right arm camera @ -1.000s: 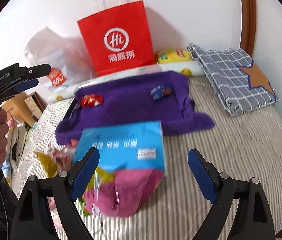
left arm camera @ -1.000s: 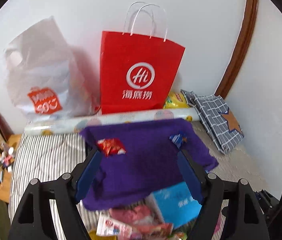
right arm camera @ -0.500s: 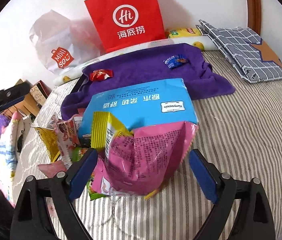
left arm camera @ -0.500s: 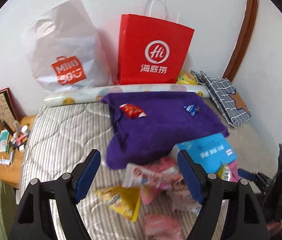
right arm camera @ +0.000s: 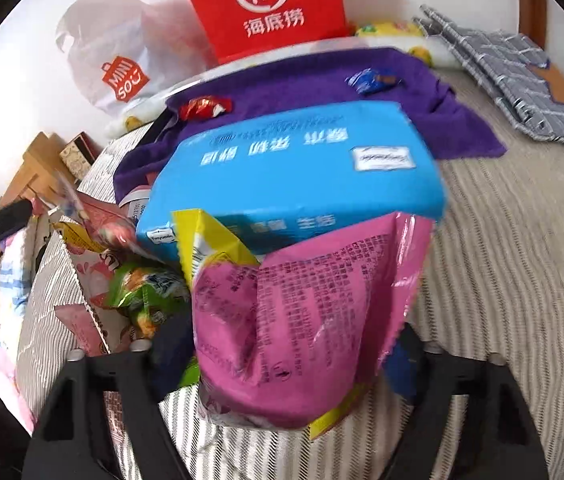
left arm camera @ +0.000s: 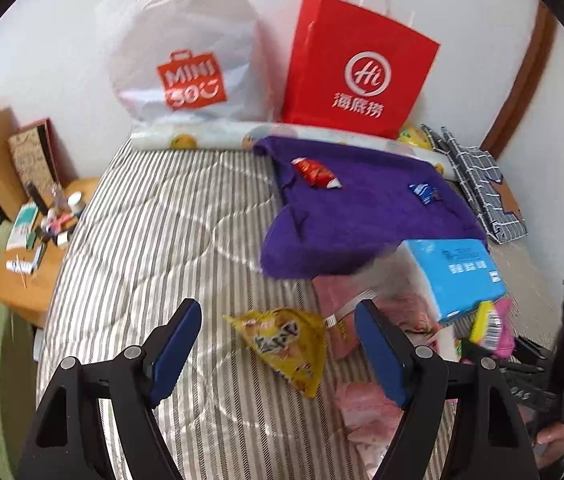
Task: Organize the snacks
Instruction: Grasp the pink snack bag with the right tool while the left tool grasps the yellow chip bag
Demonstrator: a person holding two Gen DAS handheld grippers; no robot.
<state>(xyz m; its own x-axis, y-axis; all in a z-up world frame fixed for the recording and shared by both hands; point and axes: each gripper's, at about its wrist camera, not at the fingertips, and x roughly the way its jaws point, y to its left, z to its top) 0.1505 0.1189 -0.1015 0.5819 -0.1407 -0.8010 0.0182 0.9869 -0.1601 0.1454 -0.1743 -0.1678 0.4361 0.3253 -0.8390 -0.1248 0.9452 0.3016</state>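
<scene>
The left tongs point(left arm camera: 278, 340) hang with their blue pads apart over the striped bed point(left arm camera: 154, 240), holding nothing; a yellow snack packet point(left arm camera: 286, 340) lies on the cover between and just beyond the pads. The right tongs point(right arm camera: 282, 360) are pushed up against a pink snack bag point(right arm camera: 302, 320), which fills the space between their pads and hides the tips, so whether they are clamped on it cannot be told. Right behind the pink bag sits a blue box point(right arm camera: 294, 172), touching it, with a yellow-edged packet point(right arm camera: 210, 240) wedged at the bag's left side and a green packet point(right arm camera: 146, 292) and pale pink wrappers point(right arm camera: 94, 264) heaped just beside. Beyond the box a purple towel point(left arm camera: 362, 216) is spread toward the bed's far edge, carrying a red candy point(left arm camera: 316, 172) and a blue candy point(left arm camera: 424, 192), well apart. Along the far edge stand a red paper bag point(left arm camera: 358, 68) and a white plastic bag point(left arm camera: 186, 48); a checked grey cloth point(left arm camera: 482, 188) lies at the far right corner.
</scene>
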